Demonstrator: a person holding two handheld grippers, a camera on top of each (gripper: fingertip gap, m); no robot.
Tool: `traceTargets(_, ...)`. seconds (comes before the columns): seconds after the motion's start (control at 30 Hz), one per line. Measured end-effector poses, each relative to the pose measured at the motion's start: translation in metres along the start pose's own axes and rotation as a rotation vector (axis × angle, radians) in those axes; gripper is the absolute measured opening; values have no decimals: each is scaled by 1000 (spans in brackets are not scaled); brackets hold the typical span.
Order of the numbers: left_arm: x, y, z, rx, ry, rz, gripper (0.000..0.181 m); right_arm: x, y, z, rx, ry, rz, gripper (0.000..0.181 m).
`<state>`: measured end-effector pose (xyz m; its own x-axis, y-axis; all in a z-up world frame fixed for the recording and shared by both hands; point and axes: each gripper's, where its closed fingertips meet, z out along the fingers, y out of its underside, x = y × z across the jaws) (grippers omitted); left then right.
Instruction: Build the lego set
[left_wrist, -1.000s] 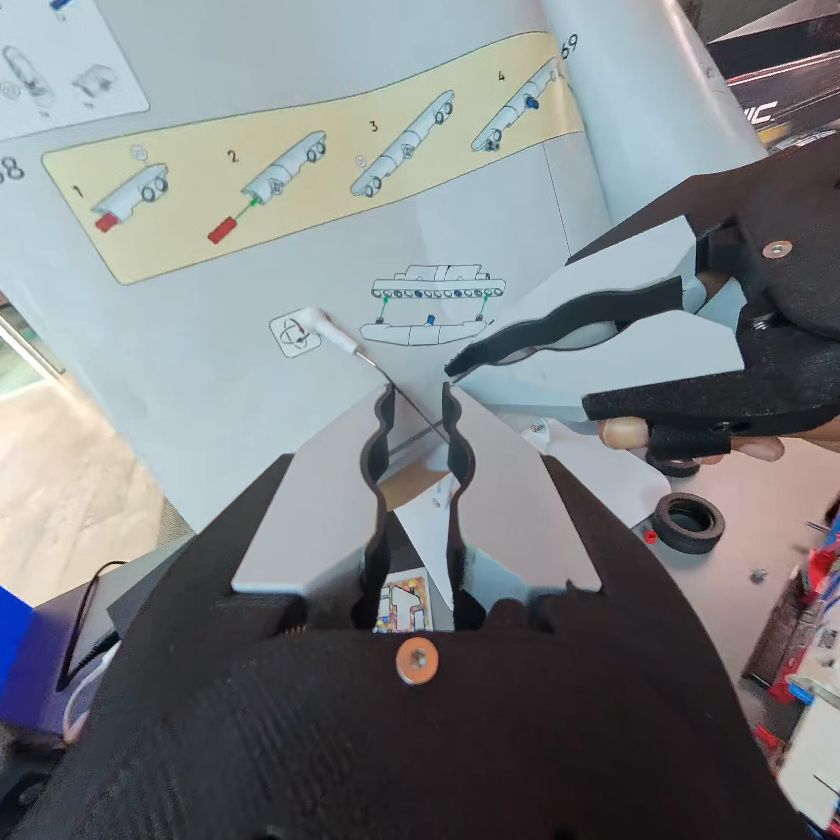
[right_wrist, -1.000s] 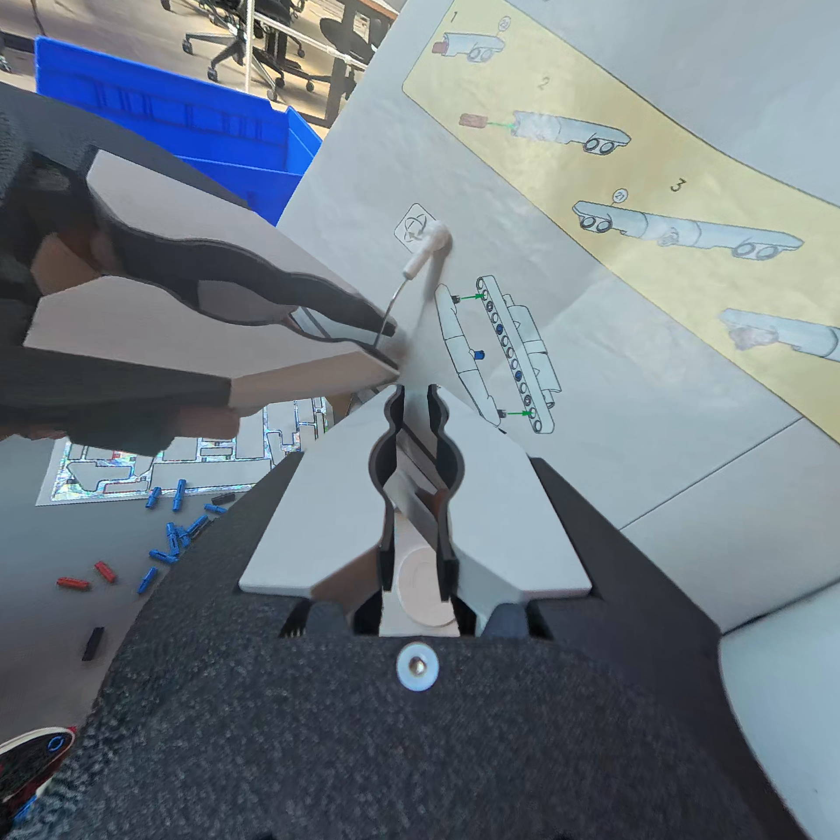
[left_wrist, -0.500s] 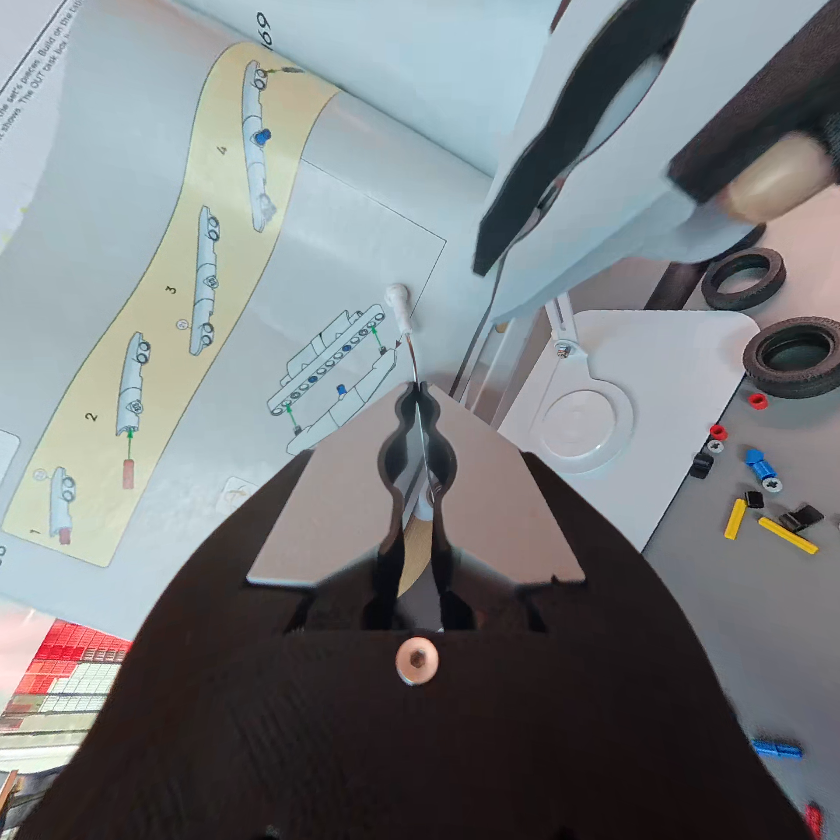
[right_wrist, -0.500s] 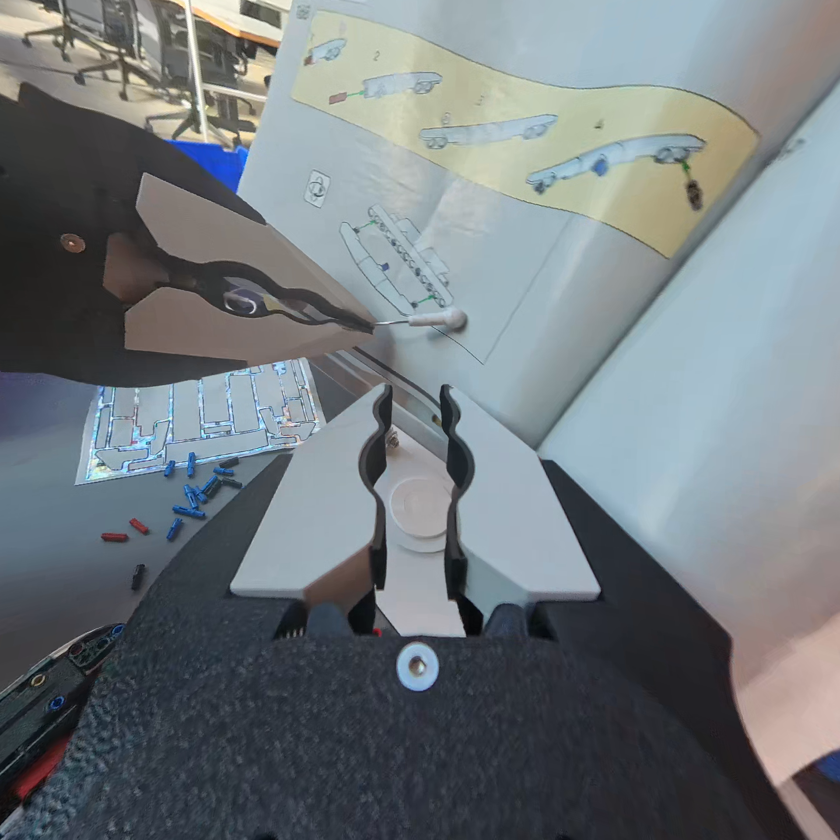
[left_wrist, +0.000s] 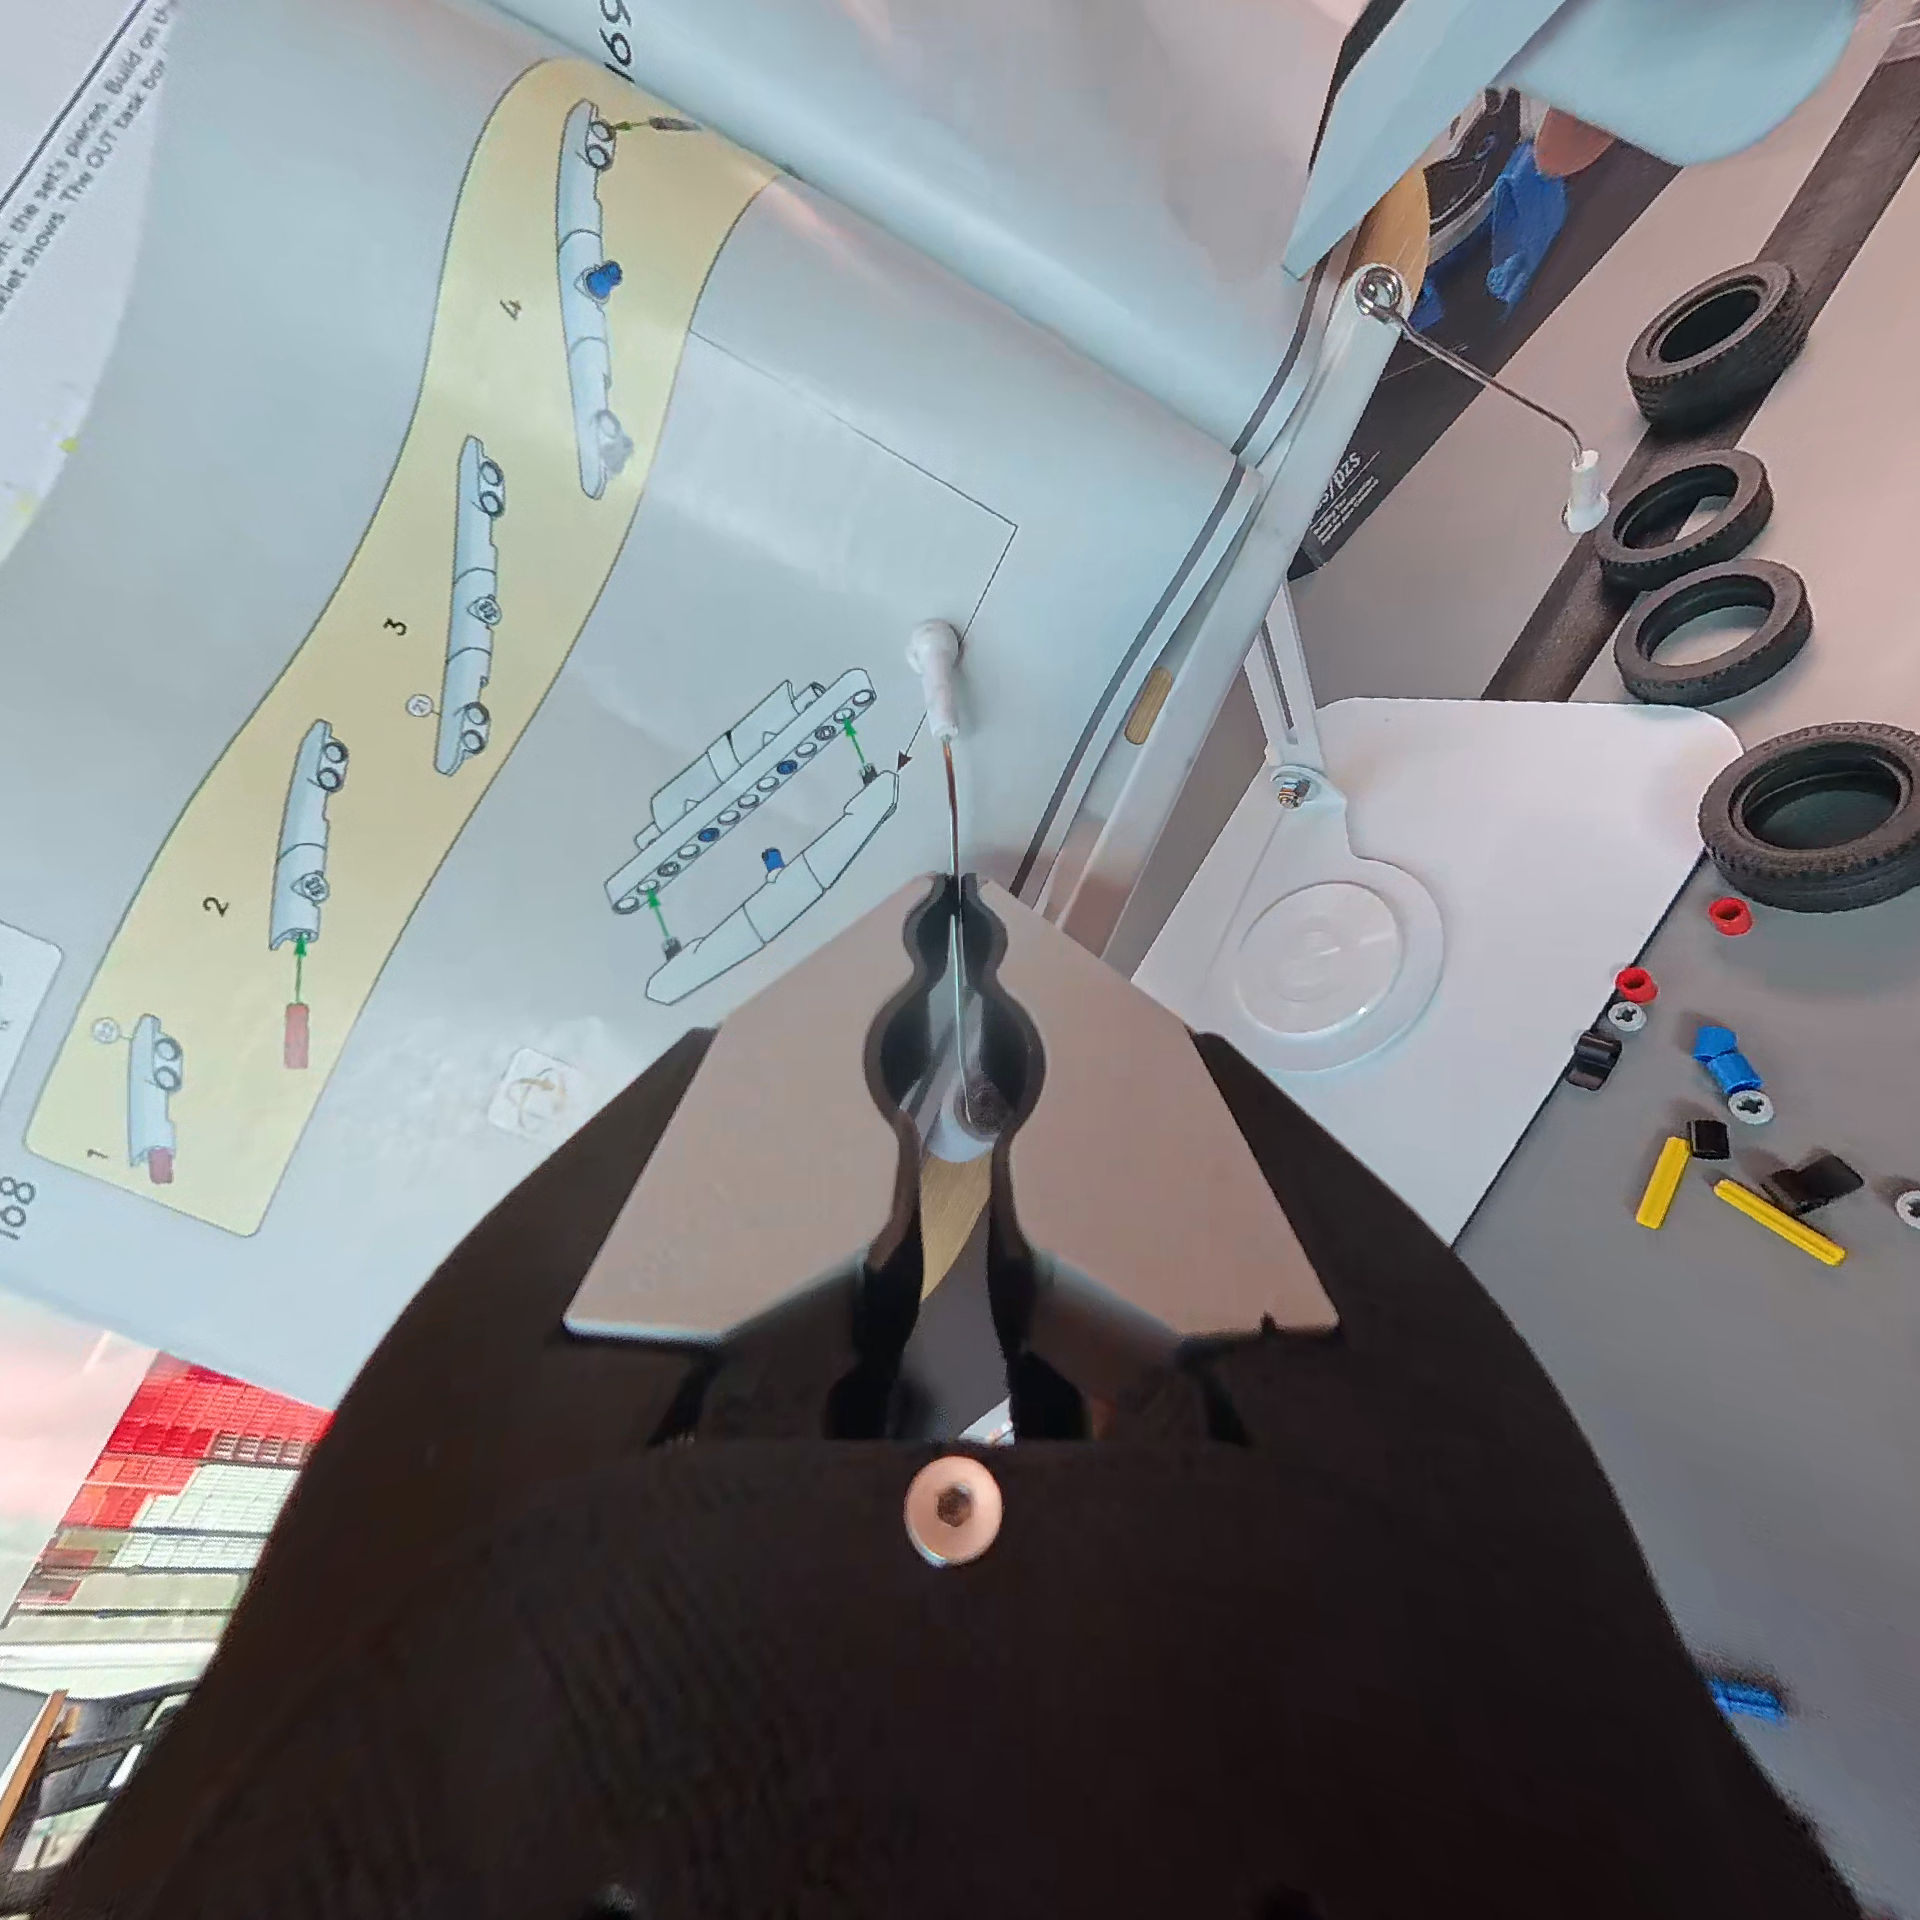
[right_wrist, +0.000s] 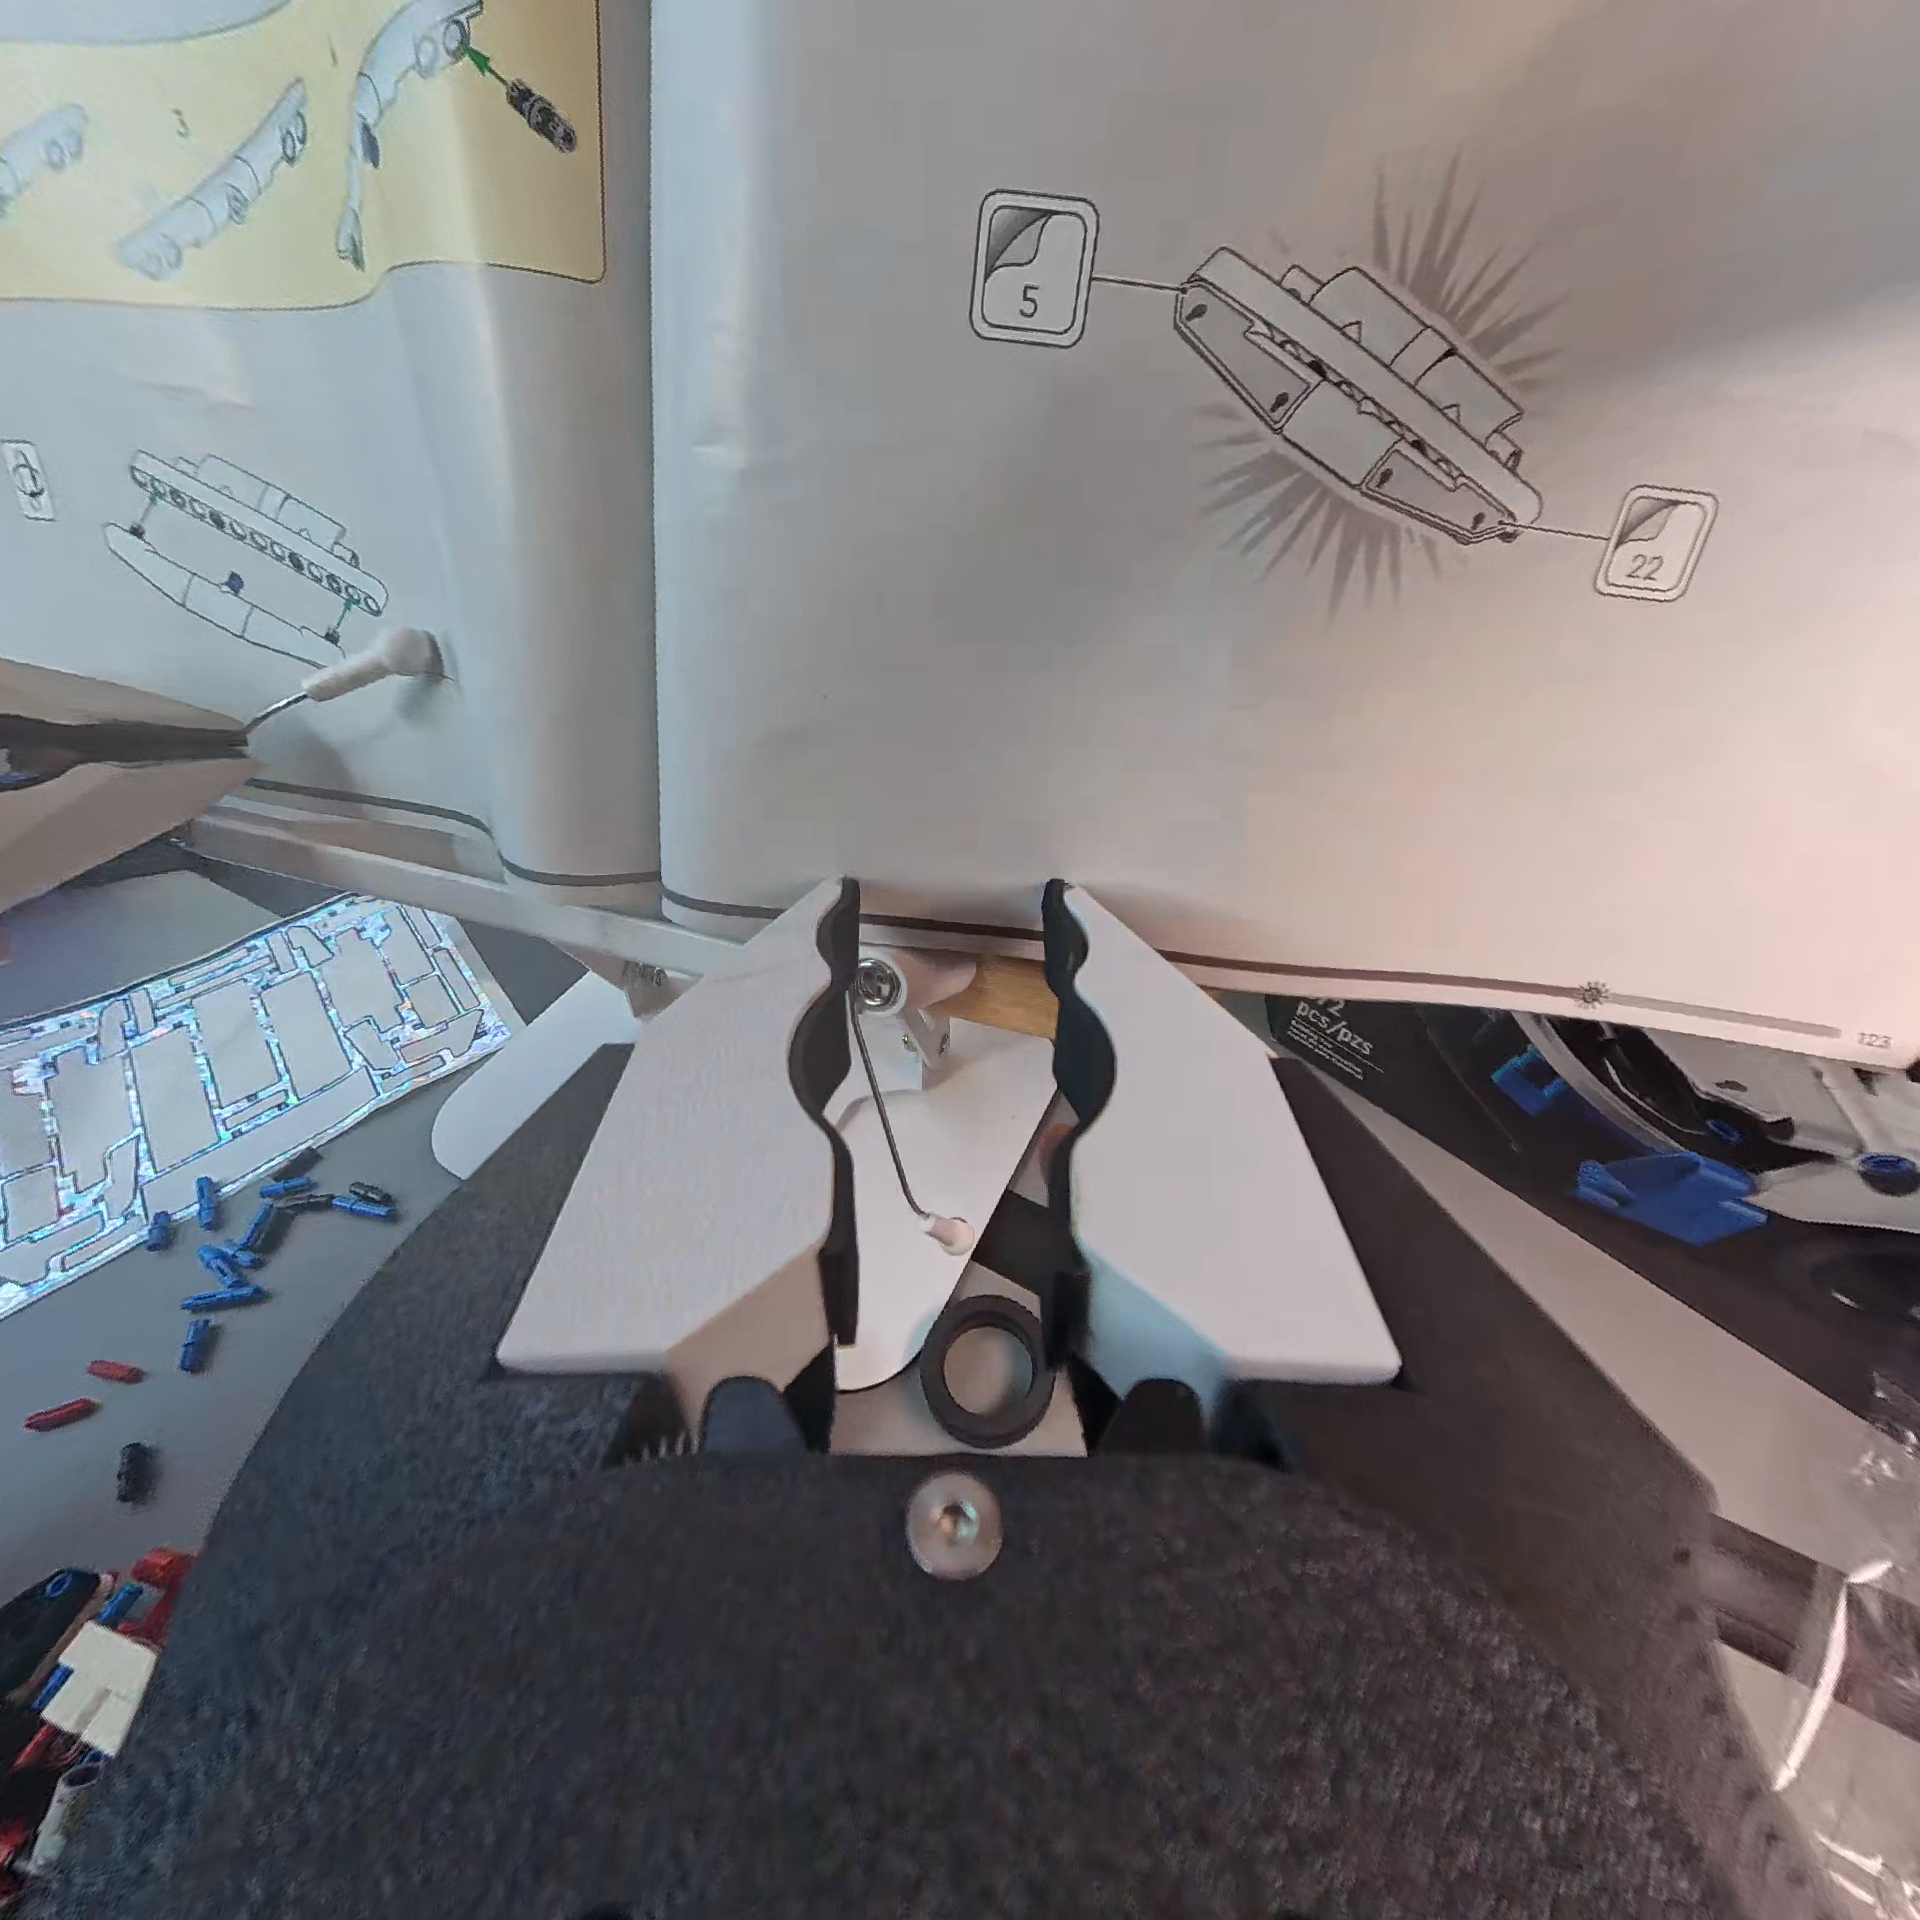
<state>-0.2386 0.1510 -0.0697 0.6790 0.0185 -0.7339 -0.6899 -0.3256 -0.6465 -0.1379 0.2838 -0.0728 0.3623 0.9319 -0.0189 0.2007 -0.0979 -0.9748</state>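
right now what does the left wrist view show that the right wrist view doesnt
Only the left wrist view shows the four black tyres lined up on the table, the yellow axle pieces and the left hand-held gripper shut on the page-holder wire.

Only the right wrist view shows the shiny sticker sheet, the scattered blue pins and the open right hand-held gripper.

Both show the instruction booklet on its white stand.

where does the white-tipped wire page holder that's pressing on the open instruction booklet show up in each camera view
Left wrist view: the white-tipped wire page holder sits just above centre, its wire running down into the shut left claw.
Right wrist view: it is at the left edge, about a third of the way down, with the left claw gripping its wire.
Shared landmark: the beam assembly drawing printed beside the tip.
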Motion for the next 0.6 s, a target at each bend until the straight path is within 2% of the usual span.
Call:
traceTargets(0.03,0,0,-3,4,7,-27,0,0,-1,-3,11,2,1,33)
traceTargets(0.2,2,-1,-23,63,38,-187,10,-5,1,-15,51,-2,-9,34)
traceTargets(0.37,5,-6,-48,121,30,-319,10,-12,-1,-36,91,-16,-19,34)
traceTargets(0.6,30,-17,-80,214,70,-459,9,-19,9,-63,106,-26,-20,34)
